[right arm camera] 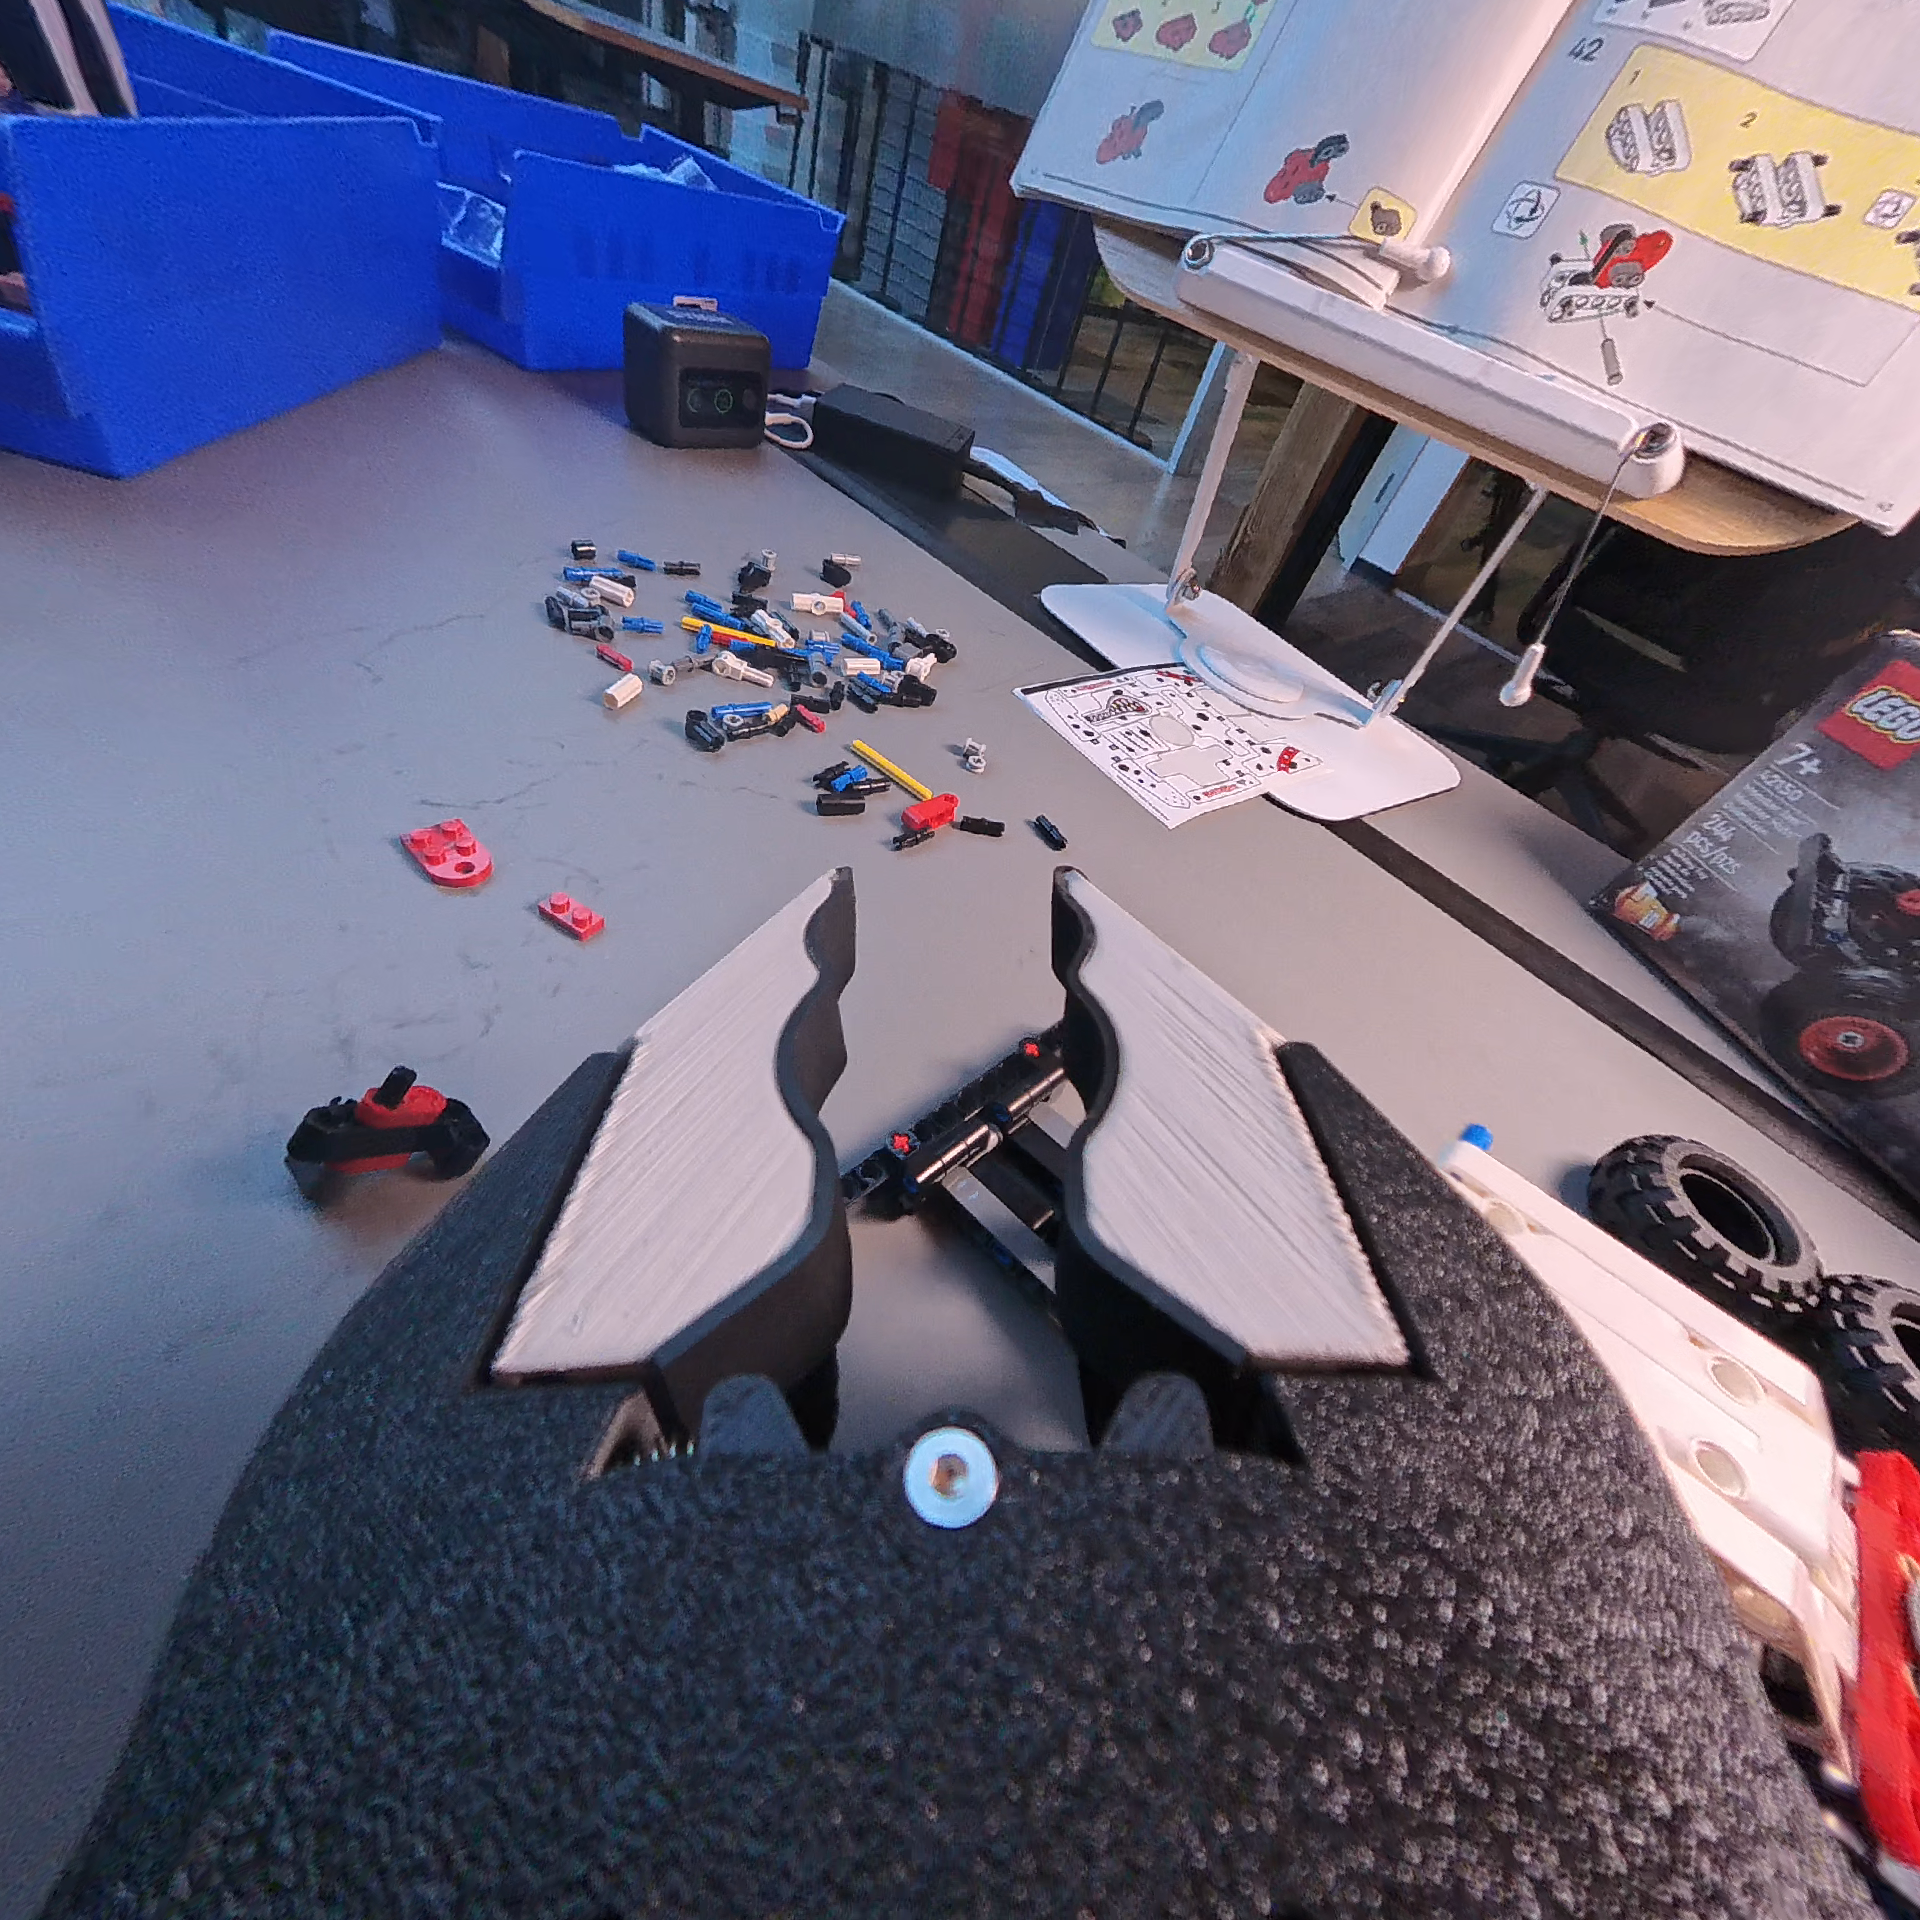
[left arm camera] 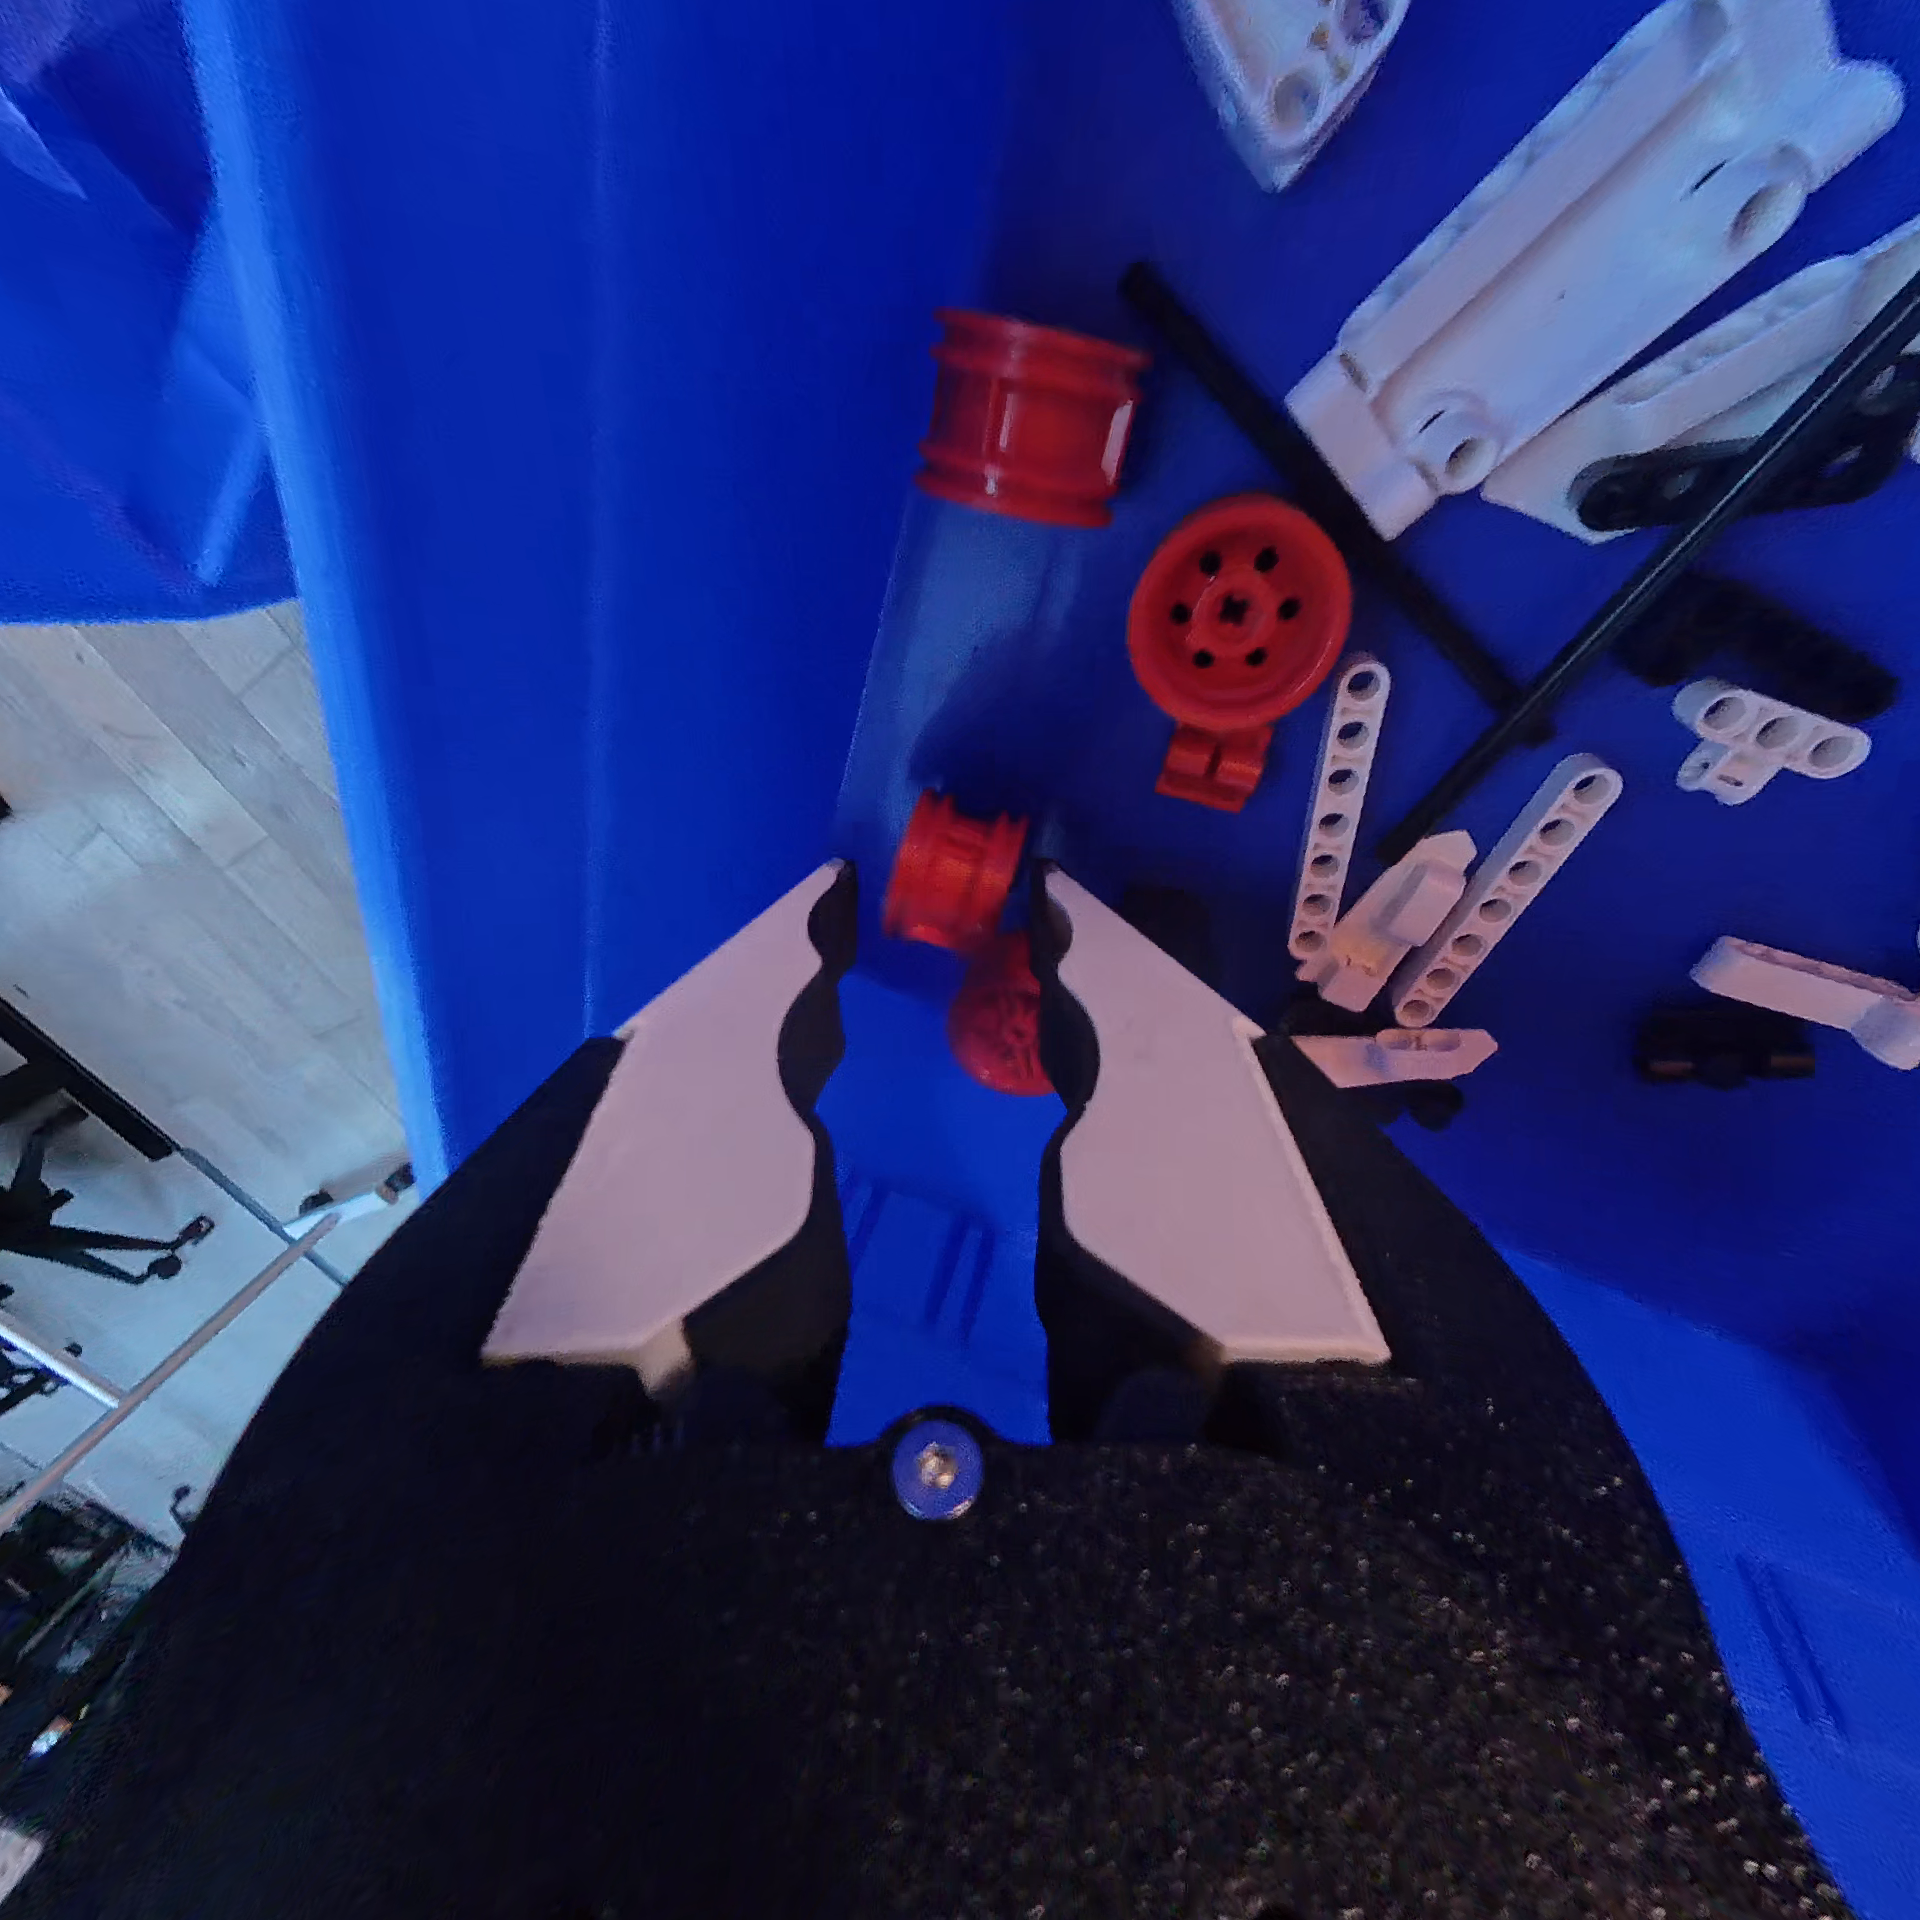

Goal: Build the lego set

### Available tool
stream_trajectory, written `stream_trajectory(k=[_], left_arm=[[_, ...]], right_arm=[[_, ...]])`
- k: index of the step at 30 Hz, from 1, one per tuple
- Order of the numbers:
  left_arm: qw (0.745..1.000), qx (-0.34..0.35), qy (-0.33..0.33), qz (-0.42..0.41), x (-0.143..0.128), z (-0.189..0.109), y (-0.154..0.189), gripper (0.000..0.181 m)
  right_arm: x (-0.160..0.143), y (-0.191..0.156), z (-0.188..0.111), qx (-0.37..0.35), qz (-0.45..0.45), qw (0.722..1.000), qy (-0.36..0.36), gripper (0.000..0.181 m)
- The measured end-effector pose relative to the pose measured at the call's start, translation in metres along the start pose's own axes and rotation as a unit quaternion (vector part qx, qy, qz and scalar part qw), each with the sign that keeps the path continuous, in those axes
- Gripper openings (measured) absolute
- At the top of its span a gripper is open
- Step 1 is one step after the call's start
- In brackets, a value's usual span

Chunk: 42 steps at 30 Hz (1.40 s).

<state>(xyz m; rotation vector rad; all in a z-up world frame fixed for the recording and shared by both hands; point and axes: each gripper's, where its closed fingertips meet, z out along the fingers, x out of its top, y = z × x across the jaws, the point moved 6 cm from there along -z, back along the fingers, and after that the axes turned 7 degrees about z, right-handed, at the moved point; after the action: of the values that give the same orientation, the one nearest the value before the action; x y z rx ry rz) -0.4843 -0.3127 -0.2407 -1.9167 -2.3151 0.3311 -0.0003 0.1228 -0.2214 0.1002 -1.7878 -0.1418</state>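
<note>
In the left wrist view my left gripper (left arm camera: 943, 875) is open inside a blue bin (left arm camera: 644, 520). A small red wheel rim (left arm camera: 951, 883) lies between its fingertips, and a second small red rim (left arm camera: 1000, 1023) lies just behind it by the right finger. Two larger red rims (left arm camera: 1029, 416) (left arm camera: 1236, 613) lie farther in. In the right wrist view my right gripper (right arm camera: 954, 878) is open and empty above the grey table (right arm camera: 260, 675). A black beam assembly (right arm camera: 966, 1143) with red and blue pins lies under it, between the fingers.
The bin also holds white beams (left arm camera: 1496, 904), white panels (left arm camera: 1558, 260) and black axles (left arm camera: 1309, 468). On the table are a pile of small pins (right arm camera: 748, 655), two red plates (right arm camera: 447, 852), a black-red sub-assembly (right arm camera: 384, 1132), tyres (right arm camera: 1704, 1216), a white-red body (right arm camera: 1714, 1403), the booklet stand (right arm camera: 1351, 343), the set box (right arm camera: 1818, 883) and blue bins (right arm camera: 208, 270). The gap from one gripper's tips to the other's is roughly 65 cm.
</note>
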Motion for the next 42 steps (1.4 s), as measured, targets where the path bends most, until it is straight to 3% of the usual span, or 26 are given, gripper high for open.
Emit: stream_trajectory(k=[4, 8, 16, 18, 20, 22, 25, 27, 29, 32, 36, 42], left_arm=[[0.996, -0.033, 0.051, 0.063, 0.016, -0.005, 0.022, 0.036], [0.993, -0.054, 0.024, 0.098, 0.022, 0.003, 0.034, 0.039], [0.987, -0.136, 0.016, 0.086, 0.024, 0.007, 0.029, 0.017], [0.982, -0.169, 0.034, 0.078, 0.022, 0.002, 0.029, 0.017], [0.971, -0.212, 0.097, 0.060, 0.018, -0.018, 0.031, 0.016], [0.922, -0.296, 0.243, 0.053, 0.021, -0.059, 0.042, 0.016], [0.761, -0.420, 0.488, 0.079, 0.021, -0.143, 0.064, 0.016], [0.651, -0.470, 0.586, 0.111, 0.015, -0.188, 0.084, 0.016], [0.578, -0.493, 0.633, 0.149, 0.013, -0.215, 0.109, 0.016], [0.509, -0.515, 0.663, 0.190, 0.021, -0.237, 0.143, 0.016], [0.451, -0.551, 0.670, 0.211, 0.047, -0.248, 0.181, 0.016], [0.351, -0.668, 0.638, 0.153, 0.124, -0.233, 0.268, 0.015]], right_arm=[[0.000, -0.004, 0.003, 0.003, -0.017, 1.000, -0.005, 0.037], [0.000, -0.004, 0.002, 0.001, -0.019, 1.000, -0.005, 0.037], [0.001, 0.002, -0.003, -0.006, -0.003, 1.000, 0.004, 0.037], [0.002, 0.002, -0.005, -0.006, -0.007, 1.000, 0.006, 0.037], [0.005, 0.003, -0.008, -0.009, -0.011, 1.000, 0.012, 0.037], [0.007, 0.004, -0.011, -0.010, -0.009, 1.000, 0.020, 0.037], [0.011, 0.004, -0.013, 0.000, 0.007, 0.999, 0.036, 0.037], [0.015, 0.001, -0.015, 0.008, 0.007, 0.999, 0.045, 0.037], [0.018, -0.002, -0.017, 0.012, -0.001, 0.999, 0.049, 0.037], [0.023, -0.008, -0.022, 0.016, -0.013, 0.998, 0.057, 0.037], [0.032, -0.016, -0.026, 0.028, -0.033, 0.997, 0.070, 0.037], [0.067, -0.053, -0.020, 0.137, -0.110, 0.979, 0.101, 0.036]])
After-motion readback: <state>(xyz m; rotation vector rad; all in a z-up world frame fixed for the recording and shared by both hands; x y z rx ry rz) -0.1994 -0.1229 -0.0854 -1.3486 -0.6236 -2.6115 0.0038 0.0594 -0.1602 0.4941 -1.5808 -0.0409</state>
